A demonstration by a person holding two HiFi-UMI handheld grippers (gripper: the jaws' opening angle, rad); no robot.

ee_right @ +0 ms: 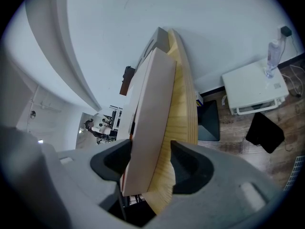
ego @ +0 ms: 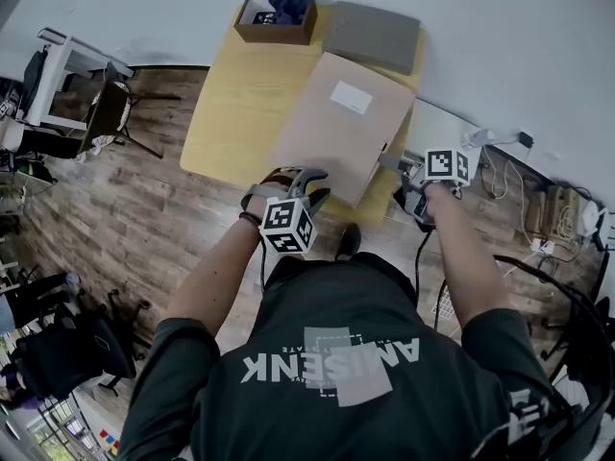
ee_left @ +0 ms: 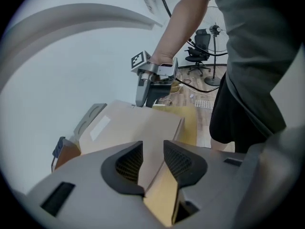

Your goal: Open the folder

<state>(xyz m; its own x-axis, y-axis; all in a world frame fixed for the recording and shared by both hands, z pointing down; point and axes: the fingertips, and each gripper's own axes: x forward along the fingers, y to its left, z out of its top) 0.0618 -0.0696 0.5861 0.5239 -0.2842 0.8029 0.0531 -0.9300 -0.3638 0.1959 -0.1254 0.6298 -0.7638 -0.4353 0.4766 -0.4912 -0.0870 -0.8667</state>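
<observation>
While checking the head view, found flat tan cardboard folder [ego: 336,133] with white label lying, apparently closed, on pale yellow wooden table [ego: 226,113], near corner pointing toward the person. Noted left gripper [ee_left: 153,151] unclenched, jaws slightly apart astride the folder's near edge, pads not pressing. Noted right gripper [ee_right: 150,159] likewise released, jaws wide around the folder's near right corner, one pad alongside the cover, nothing pinched.

Judged main risk: closing the left jaws over the full thickness, catching both covers and lifting the whole folder instead of parting it. Judged second risk: taking too shallow a bite, missing the top cover and shutting on air. Flagged sliding too, with neither gripper pinning the base; could shove the folder toward flat grey board [ego: 373,35] at the far end, or off the near edge. Could not confirm any cover separation from the three views.
</observation>
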